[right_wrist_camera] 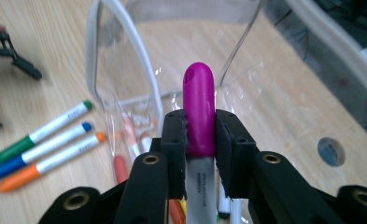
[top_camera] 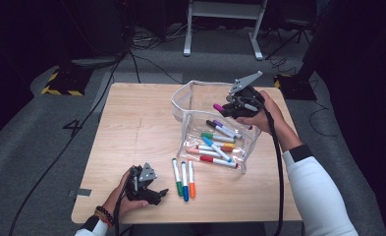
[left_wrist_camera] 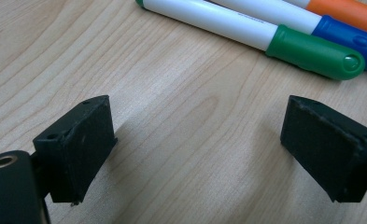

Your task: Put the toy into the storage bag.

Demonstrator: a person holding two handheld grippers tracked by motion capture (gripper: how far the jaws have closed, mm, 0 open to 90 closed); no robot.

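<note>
Right gripper (right_wrist_camera: 201, 140) jaws clamp magenta-capped, white-barrelled marker (right_wrist_camera: 199, 100).

The left hand (top_camera: 126, 194) rests low at the near edge of the wooden tabletop (top_camera: 131, 128), wrist wearing a dark beaded band, holding the black left gripper (top_camera: 153, 192) with its jaws wide apart and nothing between them. The right arm, in a white sleeve, reaches forward; the right hand (top_camera: 266, 118) holds the black right gripper (top_camera: 225, 109) raised, its jaws clamped on a magenta-capped white marker (right_wrist_camera: 199, 112).
</note>
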